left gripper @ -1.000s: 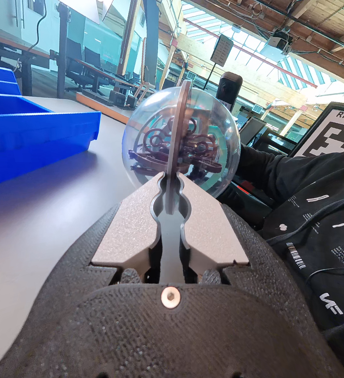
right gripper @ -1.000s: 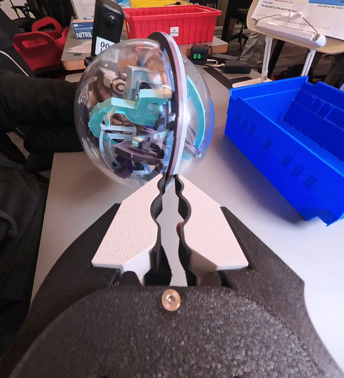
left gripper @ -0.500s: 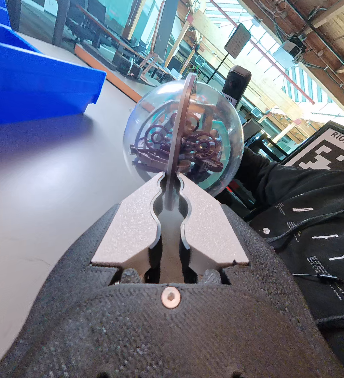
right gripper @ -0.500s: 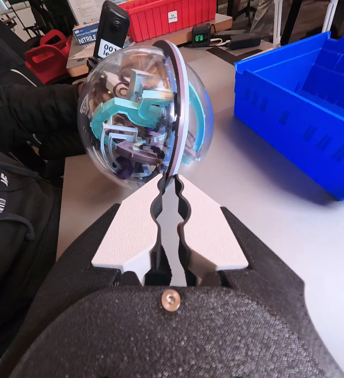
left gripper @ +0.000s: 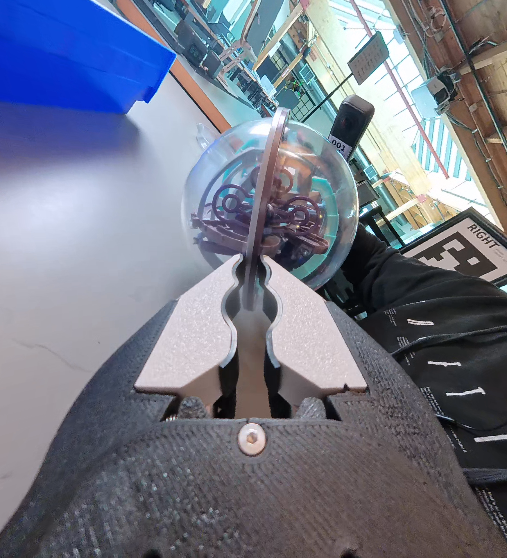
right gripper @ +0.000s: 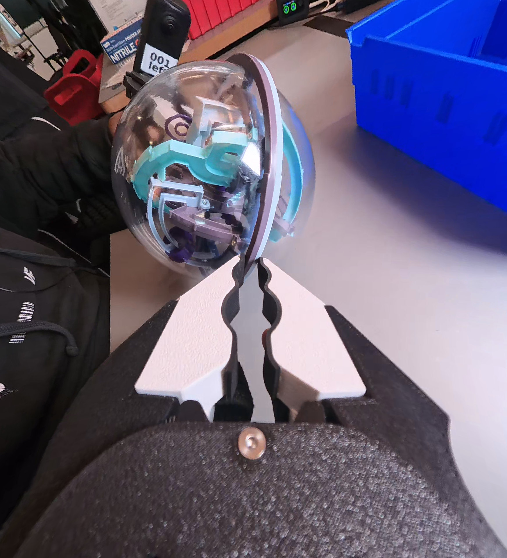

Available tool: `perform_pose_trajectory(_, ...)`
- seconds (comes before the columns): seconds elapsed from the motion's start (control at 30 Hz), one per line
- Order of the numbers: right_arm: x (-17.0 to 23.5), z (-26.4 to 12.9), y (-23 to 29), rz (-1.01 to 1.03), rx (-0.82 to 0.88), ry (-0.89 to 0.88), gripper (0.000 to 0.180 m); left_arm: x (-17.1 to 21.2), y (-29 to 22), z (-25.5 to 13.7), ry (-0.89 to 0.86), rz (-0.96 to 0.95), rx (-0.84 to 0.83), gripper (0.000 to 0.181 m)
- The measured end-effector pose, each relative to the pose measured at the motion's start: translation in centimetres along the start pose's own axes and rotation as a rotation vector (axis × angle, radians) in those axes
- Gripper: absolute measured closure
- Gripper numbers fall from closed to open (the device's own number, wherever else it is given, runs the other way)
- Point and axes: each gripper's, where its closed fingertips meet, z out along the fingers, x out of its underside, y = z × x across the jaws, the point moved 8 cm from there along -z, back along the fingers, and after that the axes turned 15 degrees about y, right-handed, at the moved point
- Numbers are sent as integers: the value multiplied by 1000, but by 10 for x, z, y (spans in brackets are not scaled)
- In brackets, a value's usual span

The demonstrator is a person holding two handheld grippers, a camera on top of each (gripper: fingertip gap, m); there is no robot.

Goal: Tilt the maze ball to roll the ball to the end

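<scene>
Above the grey table [right gripper: 397, 271], both grippers, left gripper [left gripper: 250, 262] and right gripper [right gripper: 250, 262], pinch the maze ball's [right gripper: 210, 169] equatorial rim [right gripper: 271, 157] from opposite sides, giving tilt control.

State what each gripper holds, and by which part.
Both the left gripper and right gripper clamp the maze ball by its flat rim, from opposite sides.
</scene>
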Motion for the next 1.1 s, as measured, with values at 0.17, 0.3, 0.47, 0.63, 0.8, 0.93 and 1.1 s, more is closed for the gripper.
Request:
perform_pose_trajectory(0.17, 2, 2, -2, 65, -32, 33, 174, -1, 2, 1, 21, -60, 18, 174)
perform_pose_trajectory(0.3, 2, 3, -5, 112, -61, 59, 174, -3, 4, 1, 23, -115, 38, 174)
perform_pose_trajectory(0.47, 4, 5, -10, 190, -106, 86, 174, 1, 10, 4, 37, -214, 73, 174)
perform_pose_trajectory(0.63, 6, 4, -14, 276, -172, 94, 174, 8, 16, 9, 56, -331, 126, 174)
perform_pose_trajectory(0.8, 5, 3, -18, 345, -228, 111, 174, 8, 19, 10, 60, -416, 160, 174)
perform_pose_trajectory(0.93, 3, 3, -21, 414, -283, 134, 174, 9, 19, 11, 78, -498, 188, 174)
perform_pose_trajectory(1.1, 2, 3, -23, 492, -345, 164, 174, 13, 18, 12, 97, -584, 219, 174)
